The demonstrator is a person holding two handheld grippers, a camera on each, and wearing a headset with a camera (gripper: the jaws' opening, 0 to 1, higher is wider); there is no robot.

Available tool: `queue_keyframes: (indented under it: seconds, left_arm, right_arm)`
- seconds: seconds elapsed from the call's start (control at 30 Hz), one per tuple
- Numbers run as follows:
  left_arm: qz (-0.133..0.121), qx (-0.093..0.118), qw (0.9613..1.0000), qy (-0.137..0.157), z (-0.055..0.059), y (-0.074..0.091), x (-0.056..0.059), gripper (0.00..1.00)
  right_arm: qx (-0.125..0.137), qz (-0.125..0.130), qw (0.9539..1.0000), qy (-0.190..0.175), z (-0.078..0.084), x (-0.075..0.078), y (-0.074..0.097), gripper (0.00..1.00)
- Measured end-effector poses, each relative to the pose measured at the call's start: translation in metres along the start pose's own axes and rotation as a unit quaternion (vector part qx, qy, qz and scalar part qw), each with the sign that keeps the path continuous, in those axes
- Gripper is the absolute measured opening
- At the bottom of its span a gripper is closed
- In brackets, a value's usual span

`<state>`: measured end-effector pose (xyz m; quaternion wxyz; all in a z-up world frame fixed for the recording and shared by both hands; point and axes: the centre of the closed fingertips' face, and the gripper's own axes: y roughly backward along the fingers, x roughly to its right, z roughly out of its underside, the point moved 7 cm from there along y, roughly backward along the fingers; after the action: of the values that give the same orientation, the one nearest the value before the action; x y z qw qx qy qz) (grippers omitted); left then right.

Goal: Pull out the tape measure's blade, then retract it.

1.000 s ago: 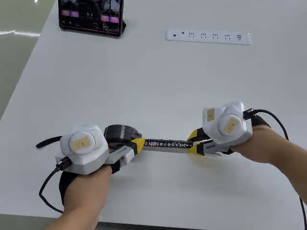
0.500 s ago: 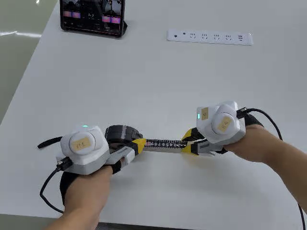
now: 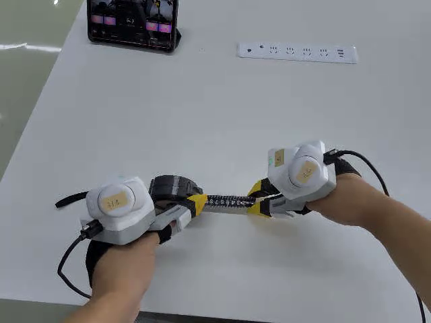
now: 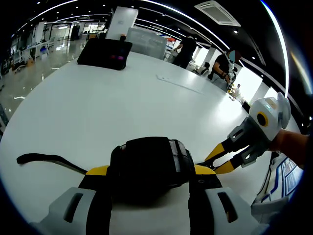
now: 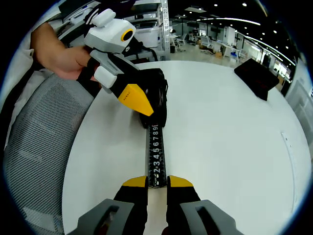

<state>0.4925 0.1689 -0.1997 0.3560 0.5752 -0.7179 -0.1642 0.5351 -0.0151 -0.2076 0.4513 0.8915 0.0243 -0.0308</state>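
Tape measure (image 3: pixel 174 188) sat low on the white table (image 3: pixel 202 108), close to the person's edge, and its black case (image 4: pixel 146 155) was clamped between the jaws of the left gripper (image 4: pixel 151 172), yellow tips pressed against either side. In the left gripper view that case sat snug between the two jaws, with a black wrist strap (image 4: pixel 44 159) trailing off to the left across the tabletop. Out of the case ran the blade (image 3: pixel 229 201), a short stretch of it, straight across to the right gripper (image 3: pixel 257 200); whether it touched the table or hung just above it, hard to say. The right gripper had its jaws pinched together on the blade's free end. The right gripper view showed the numbered strip running away from the yellow tips, digits up to nine readable, right into the mouth of the case. The two tools faced each other tip to tip, near one another, with the exposed blade between them. The left hand (image 3: pixel 124 272) and right hand (image 3: pixel 347 202) wrapped the handles, and a black cable (image 3: pixel 67 262) looped from the left tool toward the table edge. Far up the table stood a dark tablet (image 3: pixel 133 23) with a lit screen. Well to its right lay a white power strip (image 3: pixel 297 52), both well apart from the action. A grey mesh chair back (image 5: pixel 39 147) showed beside the table.
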Motion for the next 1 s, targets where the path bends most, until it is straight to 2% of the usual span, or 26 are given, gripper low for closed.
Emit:
queue_keyframes:
  seconds: [1.0]
  left_arm:
    - [0.011, 0.002, 0.9999, 0.011, -0.001, 0.000, -0.001, 0.59]
  right_arm:
    - [0.021, -0.009, 0.9997, 0.004, -0.024, 0.001, -0.020, 0.10]
